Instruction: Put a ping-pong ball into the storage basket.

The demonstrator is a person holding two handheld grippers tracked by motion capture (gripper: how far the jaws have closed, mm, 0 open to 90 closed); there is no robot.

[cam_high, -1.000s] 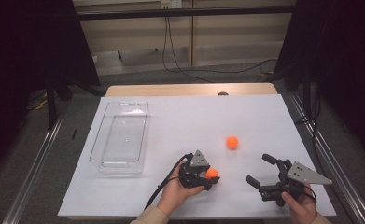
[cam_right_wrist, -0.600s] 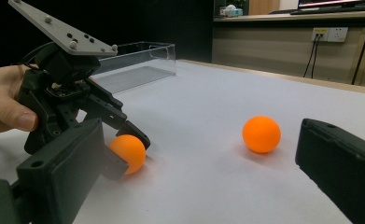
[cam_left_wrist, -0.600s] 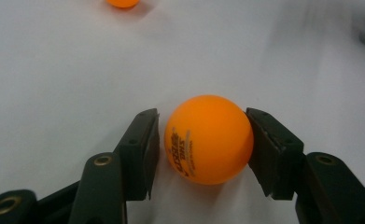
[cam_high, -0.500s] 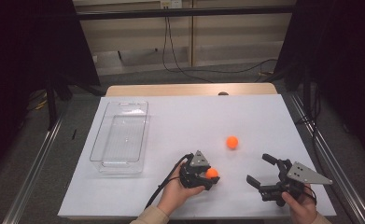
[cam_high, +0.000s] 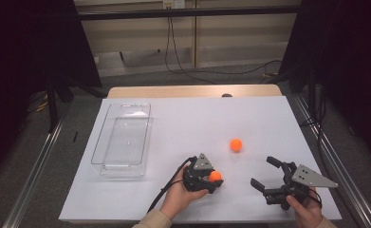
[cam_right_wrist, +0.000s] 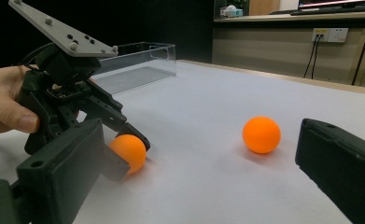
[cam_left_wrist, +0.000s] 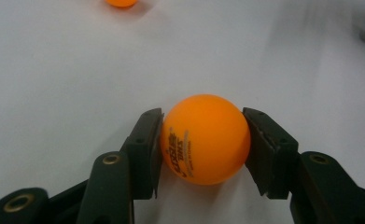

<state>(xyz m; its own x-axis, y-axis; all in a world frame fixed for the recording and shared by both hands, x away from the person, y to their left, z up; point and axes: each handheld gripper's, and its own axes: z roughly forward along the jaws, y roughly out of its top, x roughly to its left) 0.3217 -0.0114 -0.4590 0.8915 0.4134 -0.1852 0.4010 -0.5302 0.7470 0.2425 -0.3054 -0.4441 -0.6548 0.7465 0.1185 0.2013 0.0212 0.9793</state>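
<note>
Two orange balls lay on the table [cam_high: 173, 118]: the left gripper [cam_high: 207, 177] had its jaws clamped on the near ball [cam_left_wrist: 205, 139], seemingly for the tray [cam_high: 123, 140], while the right gripper [cam_high: 270, 176] waited, jaws apart, by the far ball [cam_high: 236, 145].

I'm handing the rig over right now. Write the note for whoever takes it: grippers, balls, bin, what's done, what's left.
Left gripper: jaws shut on one orange ball, which sits low at the table, near the front edge.
Right gripper: open, holds nothing, resting at the front right.
Second ball: loose on the table, between the two grippers and a little farther back.
Clear bin: at the left of the table, nothing in it.
Done: first ball gripped.
Left, probably: carry that ball to the bin and release it, then fetch the second ball; the right gripper is nearest to it.
</note>
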